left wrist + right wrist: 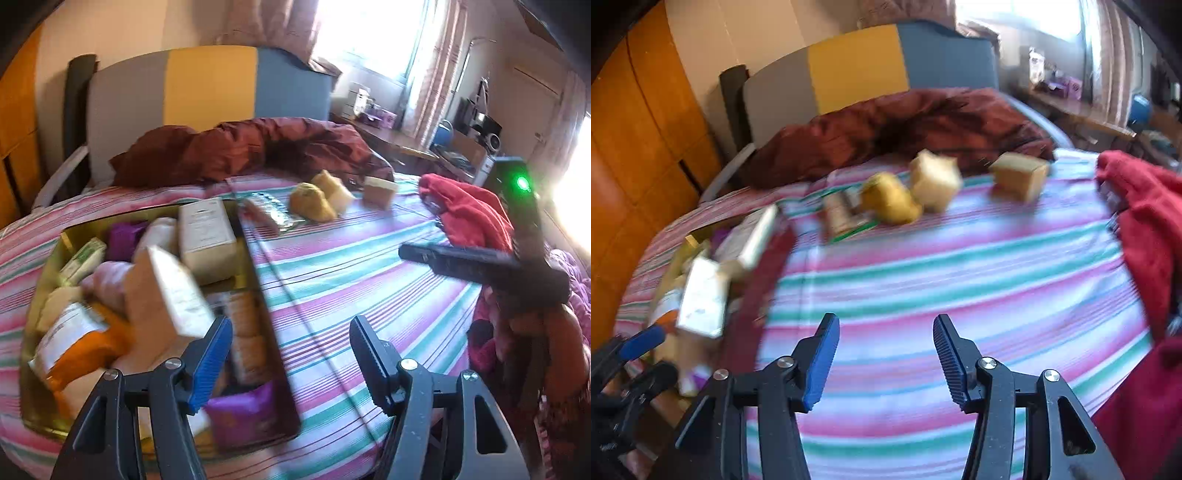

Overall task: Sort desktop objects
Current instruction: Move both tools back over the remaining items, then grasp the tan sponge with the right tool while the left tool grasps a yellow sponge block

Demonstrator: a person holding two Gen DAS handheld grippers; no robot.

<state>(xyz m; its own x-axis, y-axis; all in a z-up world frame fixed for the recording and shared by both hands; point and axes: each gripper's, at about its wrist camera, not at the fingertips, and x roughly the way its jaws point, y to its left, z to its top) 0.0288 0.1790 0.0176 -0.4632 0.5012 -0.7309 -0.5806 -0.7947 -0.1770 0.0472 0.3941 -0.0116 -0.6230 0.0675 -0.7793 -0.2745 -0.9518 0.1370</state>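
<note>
A gold tin (79, 230) heaped with boxes and packets lies on the striped bedsheet (369, 280), at the left in both views. A beige box (166, 295) rests tilted on top of the heap, just beyond my left gripper (290, 354), which is open with nothing between its fingers. Farther up the bed lie a yellow pouch (890, 199), a cream box (934, 181), a tan box (1019, 175) and a flat foil packet (842, 214). My right gripper (886, 354) hangs open over bare sheet, well short of them. Both views are motion-blurred.
A maroon quilt (240, 147) is bunched against the grey, yellow and blue headboard (210, 81). Red clothing (1145, 221) is piled at the bed's right edge. A cluttered desk (406, 140) stands beyond under the window. An orange wardrobe (635, 147) lines the left.
</note>
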